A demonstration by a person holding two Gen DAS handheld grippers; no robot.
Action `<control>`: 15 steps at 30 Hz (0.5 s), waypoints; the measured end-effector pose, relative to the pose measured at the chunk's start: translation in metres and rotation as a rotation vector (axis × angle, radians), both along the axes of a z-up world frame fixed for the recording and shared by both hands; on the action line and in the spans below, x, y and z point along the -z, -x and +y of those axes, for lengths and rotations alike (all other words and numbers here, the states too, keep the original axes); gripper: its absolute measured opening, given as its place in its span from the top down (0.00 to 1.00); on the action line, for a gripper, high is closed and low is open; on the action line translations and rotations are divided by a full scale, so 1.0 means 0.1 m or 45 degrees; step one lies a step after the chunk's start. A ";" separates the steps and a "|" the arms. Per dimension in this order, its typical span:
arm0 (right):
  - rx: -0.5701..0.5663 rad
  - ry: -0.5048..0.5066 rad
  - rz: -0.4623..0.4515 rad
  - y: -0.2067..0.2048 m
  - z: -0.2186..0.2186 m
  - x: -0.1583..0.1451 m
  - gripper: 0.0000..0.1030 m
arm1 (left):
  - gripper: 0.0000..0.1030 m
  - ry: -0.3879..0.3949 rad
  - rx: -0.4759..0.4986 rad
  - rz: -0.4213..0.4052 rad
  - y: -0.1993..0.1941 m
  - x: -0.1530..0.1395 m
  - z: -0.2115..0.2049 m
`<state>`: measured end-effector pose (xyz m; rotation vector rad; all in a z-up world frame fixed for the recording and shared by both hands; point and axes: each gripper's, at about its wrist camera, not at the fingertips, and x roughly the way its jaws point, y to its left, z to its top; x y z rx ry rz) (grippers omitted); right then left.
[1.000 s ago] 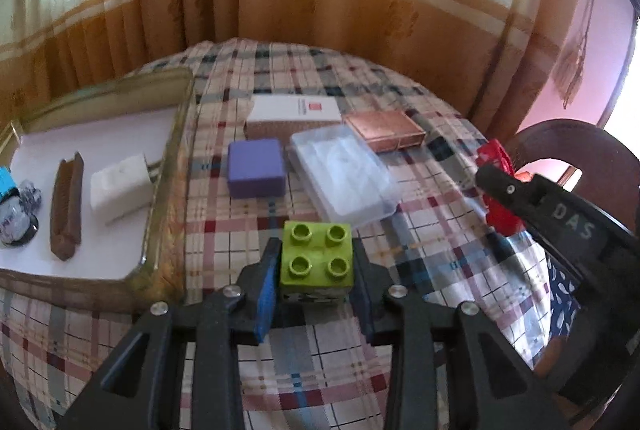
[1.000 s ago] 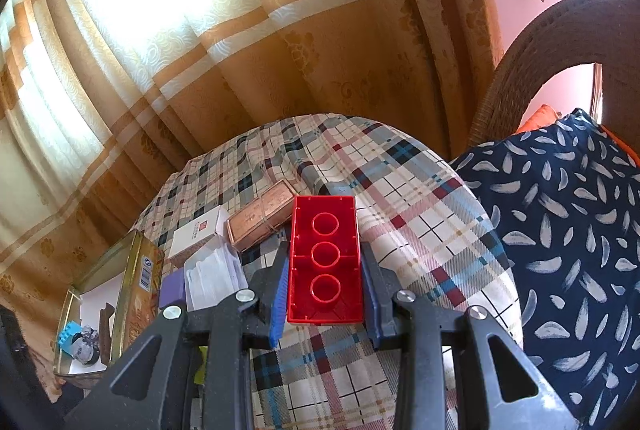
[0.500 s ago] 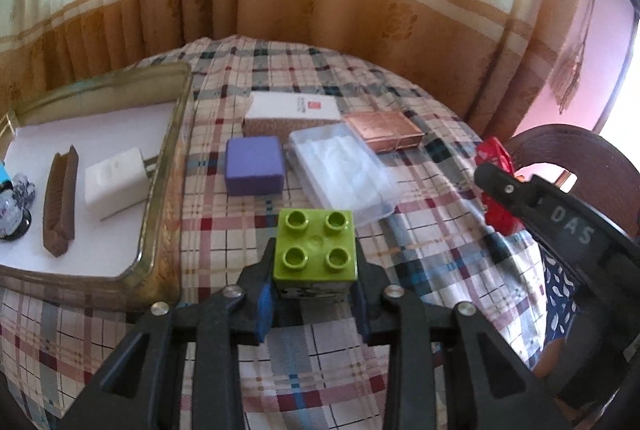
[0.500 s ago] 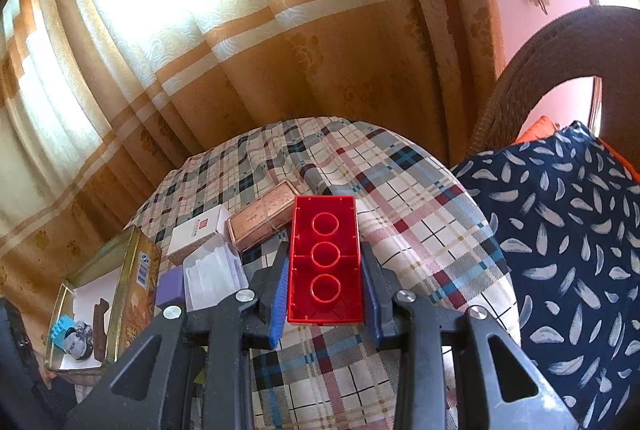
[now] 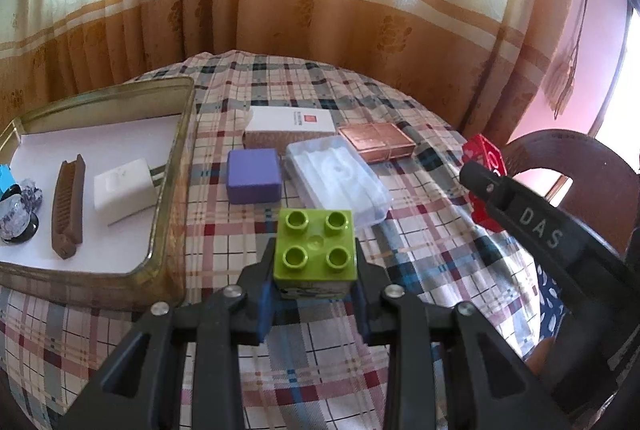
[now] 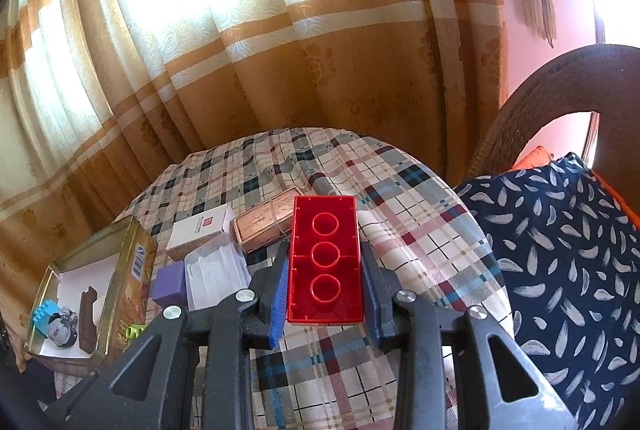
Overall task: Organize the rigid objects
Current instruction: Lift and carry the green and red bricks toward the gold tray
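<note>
My left gripper (image 5: 316, 282) is shut on a lime green four-stud brick (image 5: 315, 245), held over the plaid tablecloth just right of the gold tin tray (image 5: 176, 190). A long red brick (image 6: 325, 262), hollow underside up, sits clamped in my right gripper (image 6: 325, 290), above the table's right half. That red brick (image 5: 484, 166) and the right gripper's black body also show at the right of the left wrist view. A purple block (image 5: 253, 175), a clear plastic case (image 5: 338, 178), a white box (image 5: 291, 121) and a copper box (image 5: 376, 141) lie on the cloth.
Inside the tray (image 6: 120, 258) are a brown comb (image 5: 67, 202), a white block (image 5: 122, 190), a blue brick (image 6: 42, 316) and a small grey figure (image 6: 62, 324). Curtains hang behind the round table. A wicker chair (image 6: 532, 118) with a navy feather-print cushion (image 6: 560, 262) stands right.
The left gripper pressed shut on the green brick and lifted it slightly off the cloth. The right gripper rolled a little, still holding the red brick.
</note>
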<state>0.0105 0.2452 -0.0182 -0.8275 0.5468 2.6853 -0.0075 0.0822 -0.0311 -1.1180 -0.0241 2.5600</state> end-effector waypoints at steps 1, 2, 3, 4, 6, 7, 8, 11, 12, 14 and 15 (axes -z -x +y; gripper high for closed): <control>0.000 -0.004 -0.001 0.00 0.00 0.00 0.67 | 0.70 -0.004 0.003 0.007 -0.01 -0.01 0.00; 0.001 -0.011 -0.002 0.00 -0.01 0.00 0.67 | 0.70 -0.005 0.006 0.015 -0.02 -0.02 0.00; 0.002 -0.015 -0.001 0.00 -0.01 -0.01 0.67 | 0.70 -0.007 0.008 0.023 -0.03 -0.03 0.00; 0.002 -0.022 0.000 0.00 -0.02 -0.01 0.67 | 0.70 -0.011 0.010 0.033 -0.04 -0.04 0.00; 0.000 -0.033 0.005 -0.01 -0.04 -0.02 0.67 | 0.70 -0.020 0.010 0.054 -0.07 -0.07 -0.02; -0.002 -0.039 0.010 -0.01 -0.05 -0.03 0.67 | 0.70 -0.020 0.009 0.059 -0.08 -0.07 -0.02; -0.003 -0.045 0.013 -0.02 -0.05 -0.04 0.67 | 0.70 -0.020 0.007 0.062 -0.08 -0.08 -0.03; -0.004 -0.064 0.022 -0.03 -0.08 -0.05 0.67 | 0.70 -0.030 -0.001 0.062 -0.08 -0.08 -0.07; -0.005 -0.073 0.025 -0.03 -0.09 -0.06 0.67 | 0.70 -0.037 -0.004 0.061 -0.08 -0.09 -0.09; -0.007 -0.089 0.032 -0.04 -0.11 -0.07 0.67 | 0.70 -0.044 -0.008 0.064 -0.08 -0.09 -0.11; -0.009 -0.098 0.037 -0.04 -0.12 -0.08 0.67 | 0.70 -0.046 -0.011 0.067 -0.08 -0.10 -0.12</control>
